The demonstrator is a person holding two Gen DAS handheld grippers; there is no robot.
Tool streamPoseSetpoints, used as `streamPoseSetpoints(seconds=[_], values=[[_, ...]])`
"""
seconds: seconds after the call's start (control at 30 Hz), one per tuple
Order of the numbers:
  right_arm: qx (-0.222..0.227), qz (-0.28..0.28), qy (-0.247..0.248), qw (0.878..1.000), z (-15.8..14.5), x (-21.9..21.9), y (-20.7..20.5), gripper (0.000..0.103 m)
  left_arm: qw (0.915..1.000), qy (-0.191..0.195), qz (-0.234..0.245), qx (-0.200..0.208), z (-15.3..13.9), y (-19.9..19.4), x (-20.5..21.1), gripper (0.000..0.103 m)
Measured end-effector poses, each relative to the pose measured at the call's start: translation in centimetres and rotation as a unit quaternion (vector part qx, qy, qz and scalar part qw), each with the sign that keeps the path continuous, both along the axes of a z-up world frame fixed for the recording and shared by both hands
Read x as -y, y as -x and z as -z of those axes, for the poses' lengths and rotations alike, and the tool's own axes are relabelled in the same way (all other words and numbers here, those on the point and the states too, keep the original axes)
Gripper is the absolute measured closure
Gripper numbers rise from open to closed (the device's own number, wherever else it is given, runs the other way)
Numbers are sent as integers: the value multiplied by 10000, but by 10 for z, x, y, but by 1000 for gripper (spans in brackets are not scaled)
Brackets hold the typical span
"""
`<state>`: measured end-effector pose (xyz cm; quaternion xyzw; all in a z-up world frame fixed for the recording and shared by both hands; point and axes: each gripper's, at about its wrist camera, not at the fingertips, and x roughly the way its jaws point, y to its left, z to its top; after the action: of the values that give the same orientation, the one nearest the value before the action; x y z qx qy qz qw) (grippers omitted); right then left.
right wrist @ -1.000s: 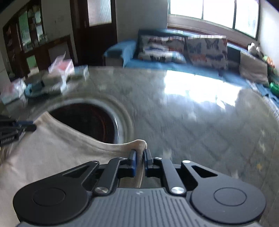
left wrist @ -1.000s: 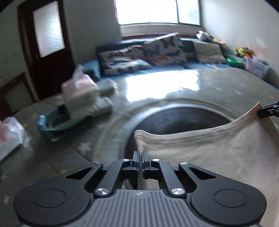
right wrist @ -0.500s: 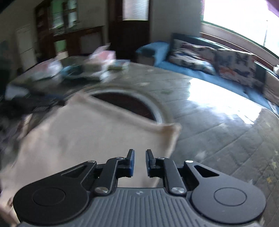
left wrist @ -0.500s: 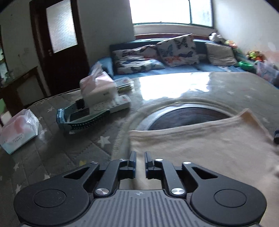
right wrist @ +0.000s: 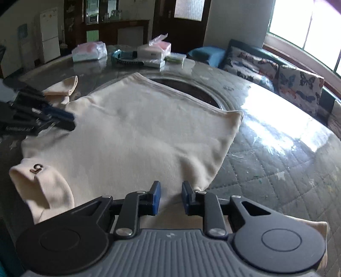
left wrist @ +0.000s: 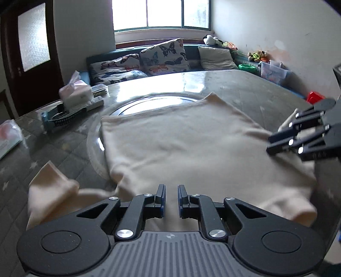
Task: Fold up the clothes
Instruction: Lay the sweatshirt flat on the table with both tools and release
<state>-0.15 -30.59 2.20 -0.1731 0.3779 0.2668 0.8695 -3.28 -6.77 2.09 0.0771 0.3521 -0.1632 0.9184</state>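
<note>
Nearest, the left gripper point(left wrist: 170, 198) is seen with its jaws parted and nothing held between them, poised just above the near edge of the cream garment point(left wrist: 181, 144). The right gripper point(right wrist: 170, 197) is likewise spread apart and empty, set over the garment's near hem at its right side. The garment is laid flat on the round table point(right wrist: 277, 159), folded over so that a squarish panel is presented, with one sleeve point(left wrist: 53, 187) trailing off to the left in the left wrist view. A cuff or collar part bearing a small dark mark point(right wrist: 36, 168) is seen at the near left in the right wrist view. The far edge of the garment is draped partly over the dark circular inset point(right wrist: 191, 87) at the table's middle. In each wrist view the other gripper is seen at the side, close over the cloth; whether it touches cannot be told. Farther along the table, a tissue pack point(left wrist: 74, 93), a blue brush point(right wrist: 125, 58) and other packets are gathered. Beyond the table, a sofa with butterfly cushions point(left wrist: 164, 56) is set beneath a bright window point(left wrist: 159, 13).
</note>
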Motion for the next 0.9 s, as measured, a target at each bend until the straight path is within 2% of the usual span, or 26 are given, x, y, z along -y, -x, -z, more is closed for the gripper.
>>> streamPoseSetpoints(seconds=[0.3,0.4,0.5,0.6,0.7,0.77,0.9], values=[[59,-282,-67,9996,-2,0,36,77,9994,-55,-218,251,5,31,-14,87],[79,-376,-89,9992,-2,0,48,72,9991,-83,-289,288,8,36,-18,75],[78,-411,-174,9990,-4,3,58,70,9990,-34,-361,269,6,35,-22,72],[126,-117,-440,9989,-15,20,58,70,9988,33,-378,302,-1,34,-21,73],[247,364,-486,9979,-19,42,52,69,9990,125,-226,373,-8,33,-12,73],[241,696,-520,9959,-18,55,44,70,9990,183,-92,391,-11,32,-3,73],[118,1019,-415,9939,-4,71,33,69,9987,225,281,355,-9,32,19,71]])
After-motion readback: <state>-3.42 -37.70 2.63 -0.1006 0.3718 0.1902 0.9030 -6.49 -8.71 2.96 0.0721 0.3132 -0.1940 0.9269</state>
